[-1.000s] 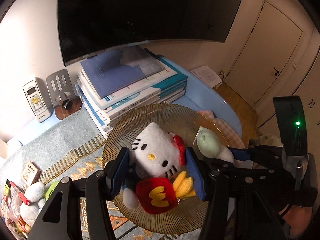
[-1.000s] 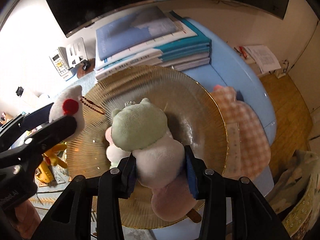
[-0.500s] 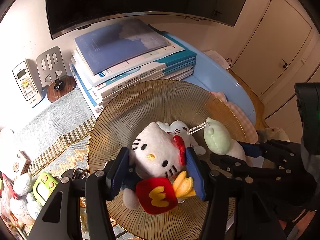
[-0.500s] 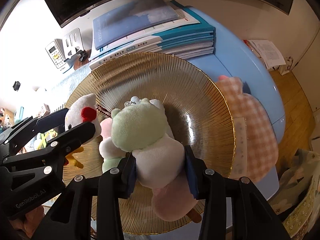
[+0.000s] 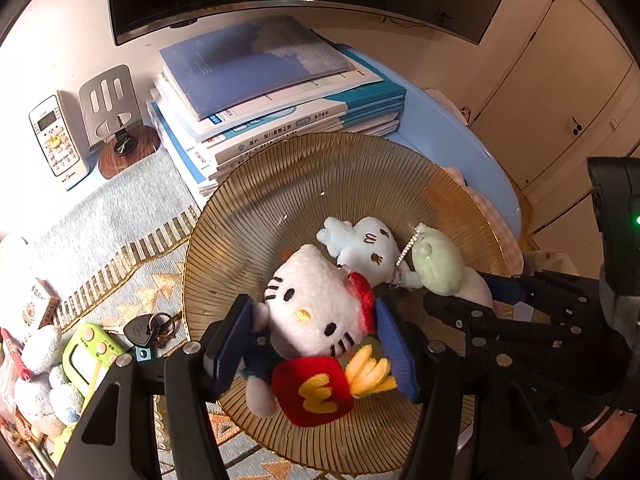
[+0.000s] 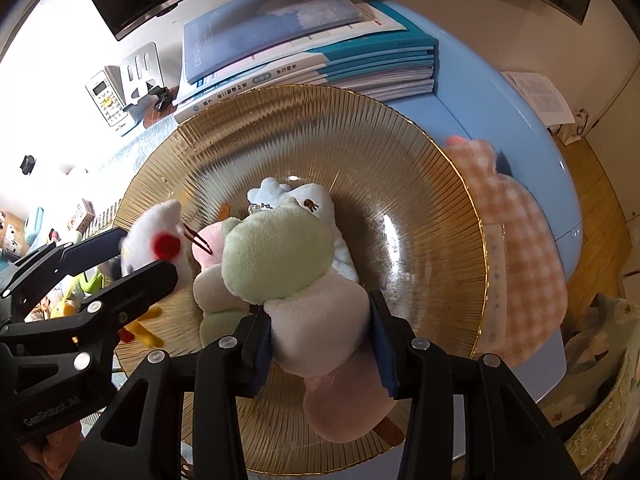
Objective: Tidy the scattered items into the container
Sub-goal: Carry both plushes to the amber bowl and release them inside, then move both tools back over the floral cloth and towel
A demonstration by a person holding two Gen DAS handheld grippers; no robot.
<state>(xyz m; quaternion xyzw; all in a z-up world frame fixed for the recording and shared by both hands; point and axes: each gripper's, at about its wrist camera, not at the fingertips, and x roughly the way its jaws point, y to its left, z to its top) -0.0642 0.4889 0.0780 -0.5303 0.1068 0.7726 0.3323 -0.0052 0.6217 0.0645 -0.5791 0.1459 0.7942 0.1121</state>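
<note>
Dish before book stack, small plush inside; remote and stand left of books; keys left of dish.

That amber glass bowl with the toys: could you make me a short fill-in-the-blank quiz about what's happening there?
1. The left gripper is shut on a white ____ plush.
2. The right gripper holds a plush with a ____ head.
3. Both toys hang over the ribbed bowl, where a pale ____ plush already lies.

Missing words: cat; green; blue

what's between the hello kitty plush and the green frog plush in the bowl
In the left wrist view, a pale blue plush with a bead chain lies on the amber glass bowl between the Hello Kitty plush and the green frog plush.
</note>
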